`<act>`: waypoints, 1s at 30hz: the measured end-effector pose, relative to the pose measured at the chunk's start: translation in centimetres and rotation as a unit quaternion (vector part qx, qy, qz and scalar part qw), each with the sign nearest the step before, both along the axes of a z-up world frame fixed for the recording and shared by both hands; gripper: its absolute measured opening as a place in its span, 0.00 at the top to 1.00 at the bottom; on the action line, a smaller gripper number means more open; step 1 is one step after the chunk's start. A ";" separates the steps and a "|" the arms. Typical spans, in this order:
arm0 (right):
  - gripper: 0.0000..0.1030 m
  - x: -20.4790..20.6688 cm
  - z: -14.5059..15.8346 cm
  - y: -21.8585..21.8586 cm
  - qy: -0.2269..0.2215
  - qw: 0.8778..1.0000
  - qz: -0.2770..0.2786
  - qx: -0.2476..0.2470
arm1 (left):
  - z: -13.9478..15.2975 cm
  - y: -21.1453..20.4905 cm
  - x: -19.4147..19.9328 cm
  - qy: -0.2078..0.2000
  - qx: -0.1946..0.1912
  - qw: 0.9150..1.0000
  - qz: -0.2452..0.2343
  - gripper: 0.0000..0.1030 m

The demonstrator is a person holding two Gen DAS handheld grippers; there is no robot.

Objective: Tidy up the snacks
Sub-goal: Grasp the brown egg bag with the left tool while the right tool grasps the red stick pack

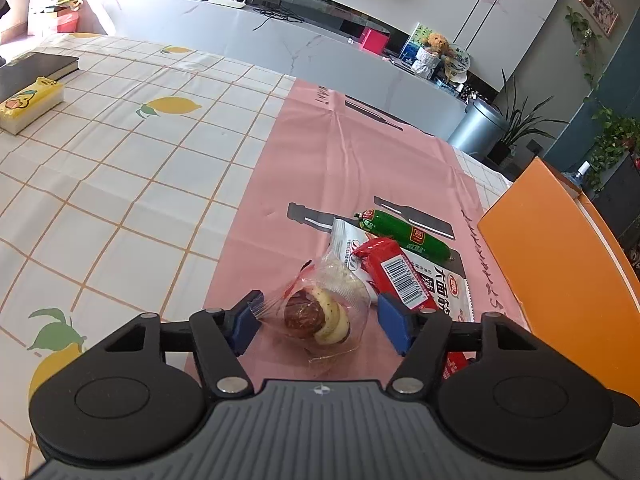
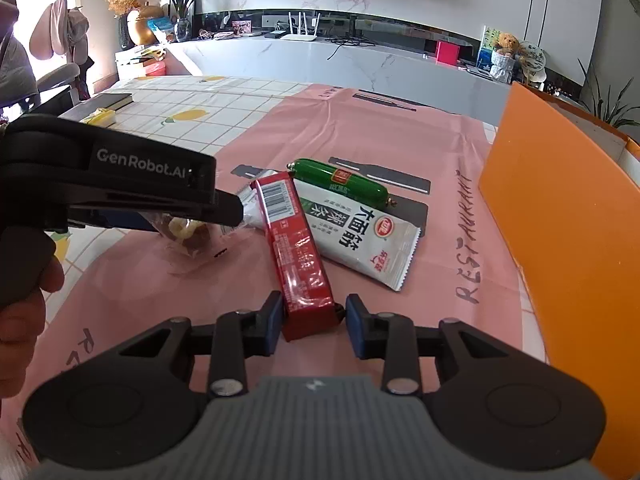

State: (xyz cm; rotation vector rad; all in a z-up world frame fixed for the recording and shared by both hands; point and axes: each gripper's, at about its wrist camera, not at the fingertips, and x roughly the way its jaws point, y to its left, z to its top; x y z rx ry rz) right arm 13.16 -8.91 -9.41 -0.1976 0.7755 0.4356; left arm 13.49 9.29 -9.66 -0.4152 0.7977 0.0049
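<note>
A clear-wrapped date-and-nut snack (image 1: 320, 314) lies on the pink mat (image 1: 304, 160) between the open fingers of my left gripper (image 1: 322, 322). A red snack bar (image 2: 298, 248) lies on a white snack packet (image 2: 360, 236), with a green sausage (image 2: 340, 182) beyond. My right gripper (image 2: 313, 322) is open with its fingers on either side of the red bar's near end. The left gripper (image 2: 228, 212) shows from the side in the right wrist view, over the clear-wrapped snack (image 2: 186, 234). An orange box (image 2: 560, 208) stands at the right.
The table has a lemon-print cloth (image 1: 120, 152). A yellow tissue pack (image 1: 30, 102) and a black book (image 1: 36, 68) lie at the far left. A long white counter (image 2: 340, 64) with clutter runs behind the table.
</note>
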 end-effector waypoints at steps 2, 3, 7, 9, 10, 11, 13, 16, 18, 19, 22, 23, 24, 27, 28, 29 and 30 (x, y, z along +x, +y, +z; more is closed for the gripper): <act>0.70 0.0 0.0 -0.2 0.000 1.000 -0.005 -0.002 | 0.1 0.0 -0.1 0.000 -0.006 1.000 -0.003 0.40; 0.70 -0.1 0.0 -0.3 0.001 1.000 -0.007 -0.003 | 0.1 0.0 -0.2 0.002 -0.008 1.000 -0.005 0.42; 0.70 -0.5 0.1 -0.5 0.001 1.000 -0.012 -0.013 | 0.4 -0.4 -0.7 0.014 -0.013 1.000 -0.015 0.54; 0.70 -0.7 0.3 -0.7 0.005 1.000 -0.017 -0.017 | 0.6 -0.8 -1.1 0.026 -0.010 0.999 -0.027 0.55; 0.71 -0.7 0.4 -0.9 0.008 1.000 -0.020 -0.018 | 0.7 -1.0 -1.5 0.031 -0.010 0.999 -0.033 0.55; 0.71 -0.9 0.5 -1.2 0.012 0.999 -0.024 -0.017 | 0.8 -1.1 -1.8 0.038 -0.013 0.998 -0.039 0.57; 0.71 -1.1 0.6 -1.6 0.022 0.999 -0.031 -0.016 | 1.0 -1.3 -2.6 0.053 -0.021 0.997 -0.048 0.58; 0.71 -1.8 1.0 -2.4 0.036 0.999 -0.039 -0.008 | 1.4 -1.6 -3.8 0.075 -0.025 0.995 -0.063 0.58; 0.71 -2.4 1.2 -2.9 0.040 0.999 -0.037 -0.001 | 1.6 -1.8 -4.4 0.088 -0.024 0.993 -0.073 0.58; 0.71 -2.8 1.3 -3.1 0.041 0.999 -0.032 0.002 | 1.7 -1.9 -4.6 0.093 -0.022 0.992 -0.079 0.58; 0.69 -3.8 1.7 -3.3 0.024 1.000 -0.012 0.014 | 1.4 -2.2 -5.2 0.100 -0.018 0.991 -0.084 0.58; 0.69 -4.0 1.9 -3.3 0.015 1.000 -0.008 0.017 | 1.4 -2.2 -5.2 0.100 -0.020 0.991 -0.083 0.58; 0.65 -4.0 2.0 -3.3 0.005 1.000 -0.005 0.021 | 1.4 -2.1 -5.2 0.099 -0.021 0.991 -0.082 0.58; 0.60 -3.3 1.9 -3.2 -0.011 0.999 -0.007 0.029 | 1.3 -1.8 -5.2 0.098 -0.032 0.992 -0.078 0.56; 0.60 -2.8 1.8 -3.2 -0.010 0.999 -0.011 0.032 | 1.1 -1.6 -5.2 0.098 -0.038 0.992 -0.076 0.56; 0.60 -2.3 1.7 -3.1 -0.009 0.999 -0.015 0.037 | 1.0 -1.5 -5.3 0.097 -0.044 0.992 -0.073 0.55; 0.60 -1.9 1.5 -3.1 -0.008 0.999 -0.018 0.042 | 1.0 -1.4 -5.3 0.095 -0.047 0.992 -0.072 0.54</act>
